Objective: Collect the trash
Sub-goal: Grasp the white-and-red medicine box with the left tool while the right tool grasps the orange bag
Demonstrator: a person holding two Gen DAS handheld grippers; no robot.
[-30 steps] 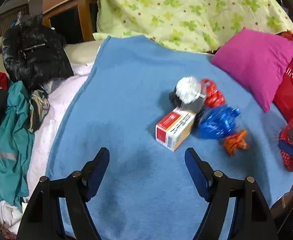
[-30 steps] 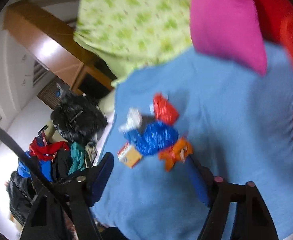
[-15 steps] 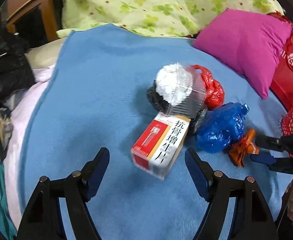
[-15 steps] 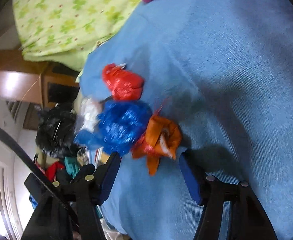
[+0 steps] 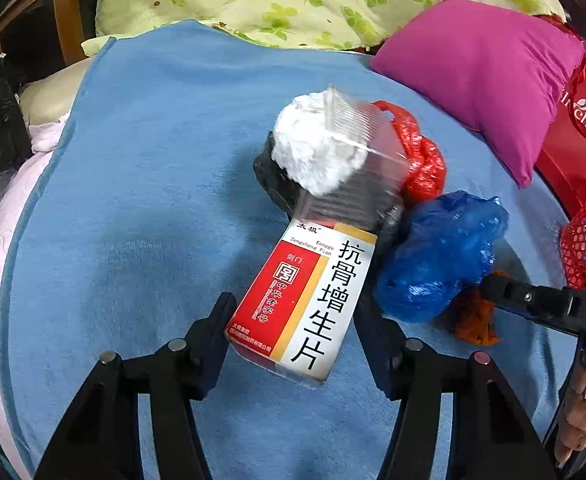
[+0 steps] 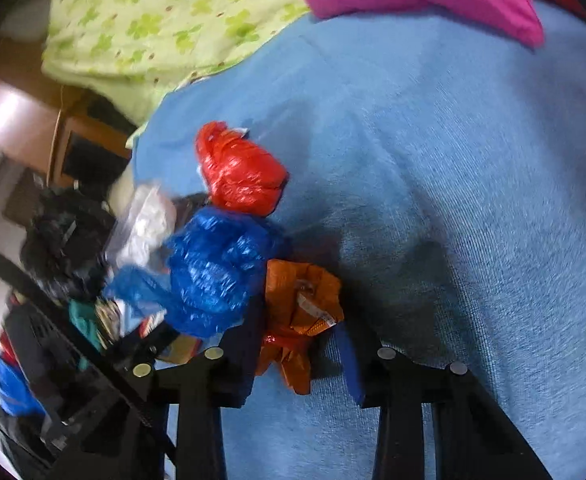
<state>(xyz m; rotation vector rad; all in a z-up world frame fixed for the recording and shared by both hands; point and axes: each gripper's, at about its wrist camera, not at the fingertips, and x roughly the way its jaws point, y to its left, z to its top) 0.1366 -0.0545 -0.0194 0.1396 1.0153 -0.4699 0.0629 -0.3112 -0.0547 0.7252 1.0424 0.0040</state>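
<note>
Two tools are brought to one heap of trash on the blue blanket [image 5: 141, 168]; at lower centre of the left wrist view, the left tool [image 5: 293, 322] is spread wide around the near end of the medicine box [image 5: 305, 300], not yet clenched. At lower centre of the right wrist view, the right tool [image 6: 299, 356] is seen released, straddling the orange wrapper [image 6: 299, 312] beside the blue bag [image 6: 217, 268]. Grasping is judged the step in hand; next, both tools must be closed and lifted.
</note>
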